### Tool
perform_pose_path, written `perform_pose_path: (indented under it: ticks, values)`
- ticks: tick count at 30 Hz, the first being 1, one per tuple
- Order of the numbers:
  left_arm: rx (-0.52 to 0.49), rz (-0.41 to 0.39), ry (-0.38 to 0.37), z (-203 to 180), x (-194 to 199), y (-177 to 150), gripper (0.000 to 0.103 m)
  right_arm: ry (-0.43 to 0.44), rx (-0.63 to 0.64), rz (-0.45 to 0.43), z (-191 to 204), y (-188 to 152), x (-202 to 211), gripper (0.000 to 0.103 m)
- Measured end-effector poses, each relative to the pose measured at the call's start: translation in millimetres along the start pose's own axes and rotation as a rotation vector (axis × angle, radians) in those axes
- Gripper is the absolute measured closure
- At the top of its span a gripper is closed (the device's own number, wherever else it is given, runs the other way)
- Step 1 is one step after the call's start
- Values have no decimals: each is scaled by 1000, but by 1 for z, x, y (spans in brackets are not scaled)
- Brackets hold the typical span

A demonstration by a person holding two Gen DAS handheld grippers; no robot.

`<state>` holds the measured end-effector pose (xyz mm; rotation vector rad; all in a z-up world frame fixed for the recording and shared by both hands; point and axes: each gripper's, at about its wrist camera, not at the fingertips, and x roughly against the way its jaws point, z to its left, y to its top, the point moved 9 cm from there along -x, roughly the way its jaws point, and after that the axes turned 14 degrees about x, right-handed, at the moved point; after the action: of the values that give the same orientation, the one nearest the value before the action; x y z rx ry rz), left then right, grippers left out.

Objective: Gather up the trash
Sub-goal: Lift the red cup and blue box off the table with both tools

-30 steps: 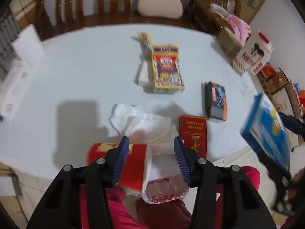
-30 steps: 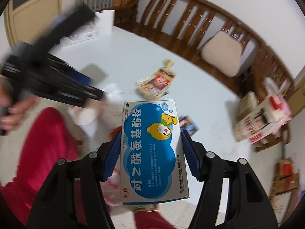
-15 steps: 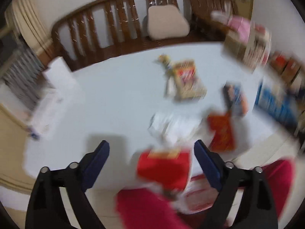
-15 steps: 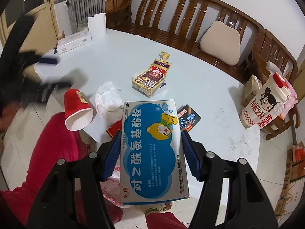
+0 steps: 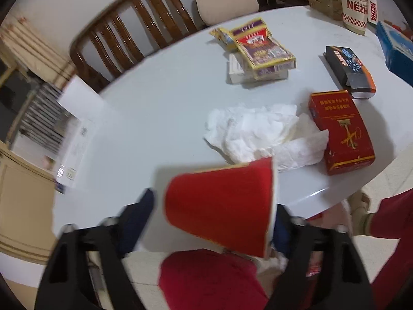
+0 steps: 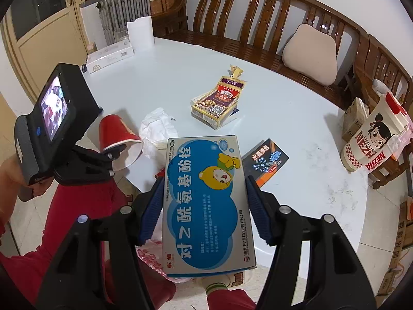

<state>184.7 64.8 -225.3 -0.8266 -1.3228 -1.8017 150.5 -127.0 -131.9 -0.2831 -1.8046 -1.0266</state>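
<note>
My right gripper (image 6: 204, 201) is shut on a blue and white medicine box (image 6: 206, 201), held above the table's near edge. My left gripper (image 5: 214, 214) is open, its jaws wide on either side of a red paper cup (image 5: 222, 206) that lies on its side at the near table edge; whether a finger touches it I cannot tell. The cup (image 6: 116, 134) and left gripper (image 6: 85, 160) also show in the right wrist view. Crumpled white tissue (image 5: 258, 131), a red carton (image 5: 340, 134), a black and orange packet (image 5: 348, 69) and a gold and red box (image 5: 263, 49) lie on the white table (image 5: 155, 113).
A pink and white plastic bag (image 6: 155, 258) hangs below the table edge by my red-clad legs. A wooden bench (image 6: 258, 18) with a beige cushion (image 6: 309, 51) runs behind the table. A paper roll (image 6: 140, 33) and white box (image 6: 111, 55) sit far left. A NEZHA cup (image 6: 371, 139) stands right.
My left gripper opened wide, swung away, then came back around the red cup. The right gripper kept the medicine box, with the view shifting slightly.
</note>
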Motion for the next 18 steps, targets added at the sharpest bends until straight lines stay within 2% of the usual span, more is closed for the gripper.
perform_pose_path:
  ticks: [1,2,3,4,5,6,8,10,13,18]
  values:
    - [5,-9,9,1,0,1,37,3,0,3,0,-1,-1,42]
    - [-2,-15,13,3,0,2,43,5,0,5,-1,0,-2,42]
    - [-4,-17,13,4,2,2,59,5,1,8,-1,-1,-3,42]
    - [1,-8,2,5,3,1,67,3,4,10,-2,-1,-3,42]
    - [22,31,-54,4,3,-1,83,-2,8,12,-2,-1,-4,42]
    - [41,59,-91,4,3,-2,87,-4,11,14,-2,-1,-4,42]
    - [29,45,-57,8,5,-2,96,-9,11,15,-1,0,-5,42]
    - [30,41,-60,8,9,-2,96,-15,16,16,-1,1,-5,42]
    - [89,41,-176,10,20,2,96,-13,18,16,1,3,-5,42]
    - [132,16,-206,15,34,9,100,-21,30,11,5,8,-1,42]
